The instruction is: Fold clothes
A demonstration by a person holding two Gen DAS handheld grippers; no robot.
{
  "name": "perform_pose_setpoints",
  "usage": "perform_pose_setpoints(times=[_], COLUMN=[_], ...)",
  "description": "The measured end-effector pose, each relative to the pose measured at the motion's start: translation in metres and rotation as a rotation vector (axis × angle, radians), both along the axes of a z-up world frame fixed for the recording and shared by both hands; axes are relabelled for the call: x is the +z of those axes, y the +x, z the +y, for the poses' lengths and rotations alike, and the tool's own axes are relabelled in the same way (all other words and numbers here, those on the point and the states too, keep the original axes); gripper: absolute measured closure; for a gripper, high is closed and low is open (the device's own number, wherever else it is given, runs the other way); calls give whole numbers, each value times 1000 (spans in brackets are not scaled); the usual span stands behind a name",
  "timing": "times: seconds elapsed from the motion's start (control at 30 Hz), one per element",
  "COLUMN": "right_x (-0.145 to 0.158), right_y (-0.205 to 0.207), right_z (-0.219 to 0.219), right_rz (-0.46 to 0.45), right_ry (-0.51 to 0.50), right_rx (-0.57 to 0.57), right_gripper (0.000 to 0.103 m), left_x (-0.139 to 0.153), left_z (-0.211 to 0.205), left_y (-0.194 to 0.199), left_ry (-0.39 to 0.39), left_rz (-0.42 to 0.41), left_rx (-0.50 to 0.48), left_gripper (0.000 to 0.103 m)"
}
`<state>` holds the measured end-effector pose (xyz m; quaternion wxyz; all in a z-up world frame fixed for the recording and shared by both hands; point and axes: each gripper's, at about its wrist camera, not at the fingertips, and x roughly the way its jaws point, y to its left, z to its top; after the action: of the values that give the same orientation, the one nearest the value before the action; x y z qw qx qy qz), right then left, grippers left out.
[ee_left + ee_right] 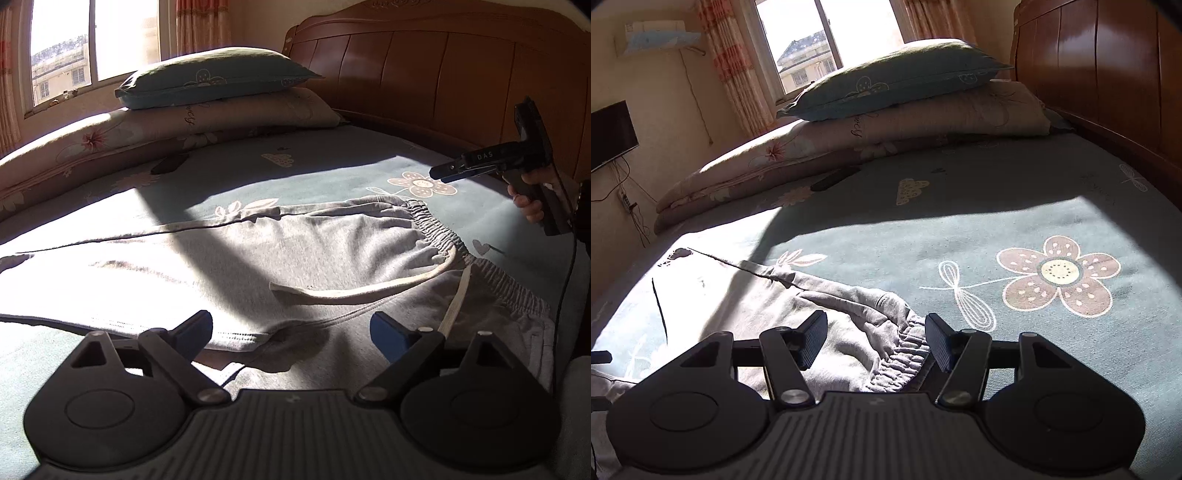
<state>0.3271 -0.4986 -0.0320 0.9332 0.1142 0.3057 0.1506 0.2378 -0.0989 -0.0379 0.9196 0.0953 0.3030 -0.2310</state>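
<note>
From the left wrist view, the grey sweatpants [280, 266] lie flat on the bed [332, 170], spread across the teal flowered sheet, with the elastic waistband [480, 258] at the right end of the garment and a pale drawstring [362, 288] looped over the cloth just left of it. The left gripper [291, 332] hangs above the near edge of the sweatpants, its jaws spread wide and released, nothing between them. Beyond the waistband, a hand [532, 199] holds the right gripper [443, 173] clear of the sweatpants.

From the right wrist view, the right gripper [877, 341] hovers over the waistband [901, 354], jaws parted, gripping nothing. Two stacked pillows [908, 96] lie beyond the sweatpants [798, 310], against the headboard [1108, 74].
</note>
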Motion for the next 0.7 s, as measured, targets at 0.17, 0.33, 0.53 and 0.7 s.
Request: perform_pose_setpoints(times=[0.17,0.33,0.53,0.7], right_x=[-40,-66,-92,-97], right_y=[54,98,140,158], right_z=[-23,-34,-24,-17], right_rz=[39,83,186,231], right_ry=[80,229,328,392], right_rx=[90,219,400,495], right_gripper=[39,38,38,37], left_x=[-4,-12,-25,-36], left_z=[-15,-36,-64,-80], left_y=[40,68,93,104], left_ry=[-11,-39,-65,-37], left_rz=[38,69,110,117], left_rx=[-101,-224,-339,-369], left_gripper=[13,12,12,12])
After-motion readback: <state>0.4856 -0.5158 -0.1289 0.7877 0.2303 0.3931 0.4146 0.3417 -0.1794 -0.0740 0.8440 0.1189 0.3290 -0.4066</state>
